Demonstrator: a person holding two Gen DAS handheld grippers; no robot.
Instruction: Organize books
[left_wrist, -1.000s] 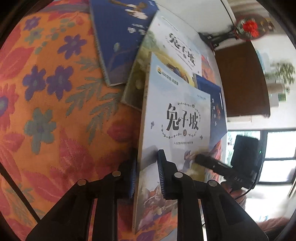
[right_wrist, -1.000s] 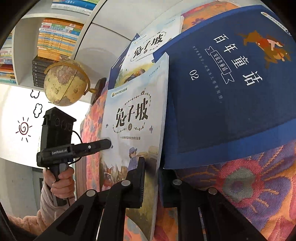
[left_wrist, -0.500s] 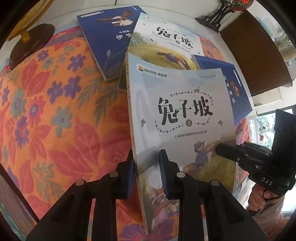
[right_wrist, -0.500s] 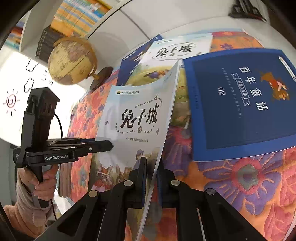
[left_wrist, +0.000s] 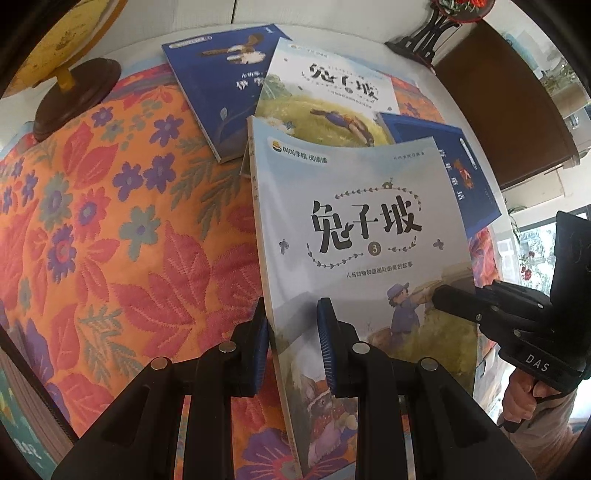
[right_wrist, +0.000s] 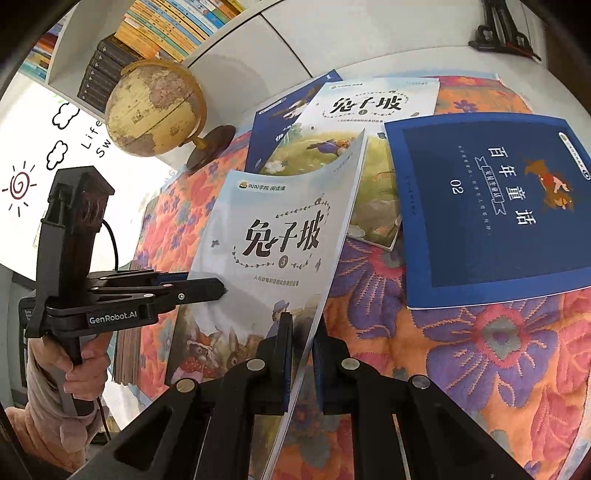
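Left hand-held gripper and right hand-held gripper both clamped on pale book numbered 3, raised tilted above orange floral table. Behind: three books lying flat, globe, white shelf of books.

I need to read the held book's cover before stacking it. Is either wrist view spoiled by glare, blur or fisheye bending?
Left wrist view: the held light book is sharp, its title readable; its top edge bows from the fisheye, and the window at right is blown out. Right wrist view: the cover is evenly lit and legible, the globe crisp, the bright wall washed out.
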